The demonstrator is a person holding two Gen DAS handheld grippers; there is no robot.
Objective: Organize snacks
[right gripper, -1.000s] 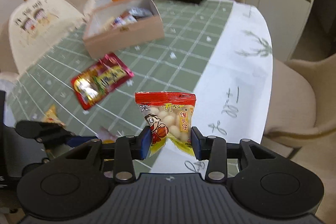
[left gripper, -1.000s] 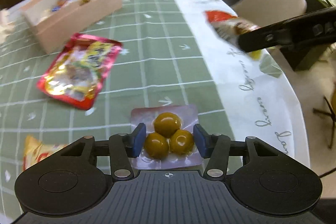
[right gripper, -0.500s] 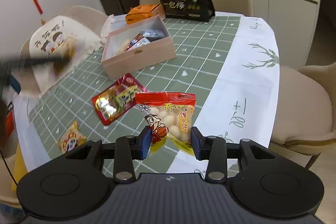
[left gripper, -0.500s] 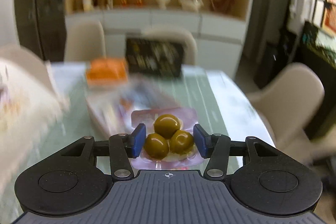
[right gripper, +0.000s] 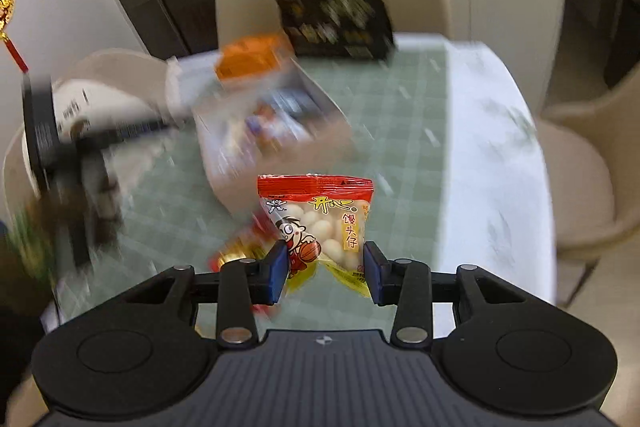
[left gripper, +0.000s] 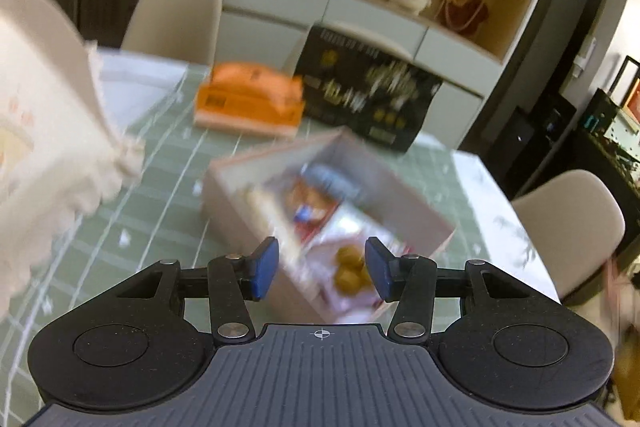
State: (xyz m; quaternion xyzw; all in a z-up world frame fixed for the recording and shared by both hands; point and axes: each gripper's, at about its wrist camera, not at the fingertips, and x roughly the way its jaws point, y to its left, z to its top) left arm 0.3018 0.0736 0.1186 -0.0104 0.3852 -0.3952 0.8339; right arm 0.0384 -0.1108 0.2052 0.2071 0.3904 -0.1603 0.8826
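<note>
Red at its sealed top and clear below, the bag of small white biscuit balls (right gripper: pixel 320 211) is clamped at its lower part between the pads of the right gripper (right gripper: pixel 324 267) and held upright above the counter (right gripper: pixel 420 131). The bag is judged light, puffed with air and soft. Its film is likely slippery and its contents crushable, so a grip on the flat seam or lower edge is better than a squeeze across the middle.

The jaws of the left gripper (left gripper: pixel 320 267) stand apart, and no pad is seen pressing on anything. The clear pack of three olive-brown fruits (left gripper: pixel 352 269) is seen between them but lower, inside the open pink cardboard box (left gripper: pixel 420 211), smeared like the other wrapped snacks there. That pack is judged stiffer, with smooth film best taken by its flat edges.

Much is blurred. The wrappers in the box cannot be told apart, and whether the fruit pack already rests or is in mid-fall cannot be told. In the right wrist view the box (right gripper: pixel 280 131) is a streak. The red packet (right gripper: pixel 236 251) on the counter is half hidden behind the gripper's finger. A dark shape at the left edge is too smeared to identify. The print on the orange carton (left gripper: pixel 248 103) and the black bag (left gripper: pixel 368 95) behind the box is unreadable.
</note>
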